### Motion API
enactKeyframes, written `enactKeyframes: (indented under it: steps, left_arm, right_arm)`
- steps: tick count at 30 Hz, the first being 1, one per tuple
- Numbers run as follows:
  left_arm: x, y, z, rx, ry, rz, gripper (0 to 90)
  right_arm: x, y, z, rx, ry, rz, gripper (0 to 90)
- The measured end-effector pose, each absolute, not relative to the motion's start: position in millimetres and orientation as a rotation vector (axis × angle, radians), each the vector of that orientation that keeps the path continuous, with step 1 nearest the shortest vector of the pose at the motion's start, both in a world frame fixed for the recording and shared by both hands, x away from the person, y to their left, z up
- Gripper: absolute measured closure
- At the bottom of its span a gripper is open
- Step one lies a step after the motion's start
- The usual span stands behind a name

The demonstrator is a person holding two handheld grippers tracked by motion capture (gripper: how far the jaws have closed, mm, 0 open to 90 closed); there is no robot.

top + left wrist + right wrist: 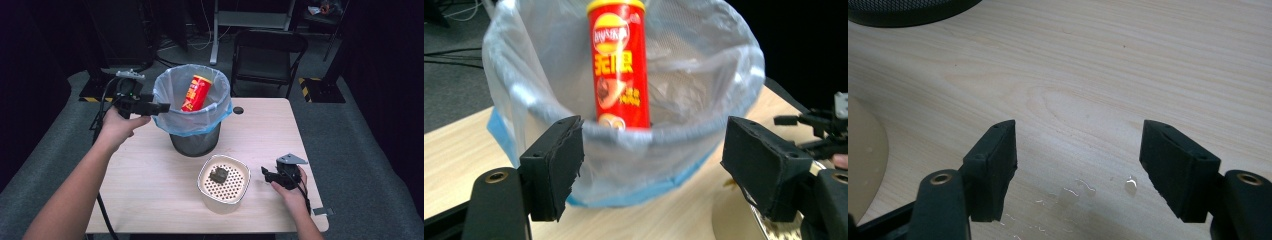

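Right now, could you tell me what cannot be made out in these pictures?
- High view: the foot of the crisp can, hidden by the bin liner.
- High view: what the dark lump on the perforated container is; too small.
- Left gripper view: that container, cut off by the bottom edge and the left claw.

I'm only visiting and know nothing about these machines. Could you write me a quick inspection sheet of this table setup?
Surface: pale wooden table; a few water droplets near the right gripper.
Job's things: red chip can leaning inside the lined waste bin; nothing between either pair of jaws.
Clutter: cream perforated container with a small dark lump on top.
Grippers: left gripper at the bin's rim, jaws apart; right gripper low at the table beside the cream container, jaws apart.
Cables: black cable trailing from the left gripper; loose wires on the floor beyond.
Surroundings: black folding chair behind the table, grey floor, dark room.
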State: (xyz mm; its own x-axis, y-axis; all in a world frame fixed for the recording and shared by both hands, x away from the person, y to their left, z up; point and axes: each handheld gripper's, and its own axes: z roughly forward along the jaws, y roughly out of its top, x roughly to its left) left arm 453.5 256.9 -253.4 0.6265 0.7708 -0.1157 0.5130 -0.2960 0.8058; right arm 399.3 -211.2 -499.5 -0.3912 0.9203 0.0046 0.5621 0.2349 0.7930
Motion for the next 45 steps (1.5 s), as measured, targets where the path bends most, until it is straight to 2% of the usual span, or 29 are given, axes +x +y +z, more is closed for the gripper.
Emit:
enactKeyframes:
  steps: [7,27,45]
  left_arm:
    - [435.7,269.1,-272.9,1.956,1.006,0.351,24.8]
    - [392.5,299.9,-385.2,1.925,1.092,0.381,27.2]
    - [361.5,323.4,-459.4,1.859,1.187,0.383,27.6]
  right_arm:
    - [399.3,-211.5,-499.3,1.337,2.06,1.004,30.7]
    - [399.1,-211.3,-501.1,1.36,2.05,1.003,30.7]
    - [399.8,-212.7,-502.3,1.346,2.058,0.991,30.7]
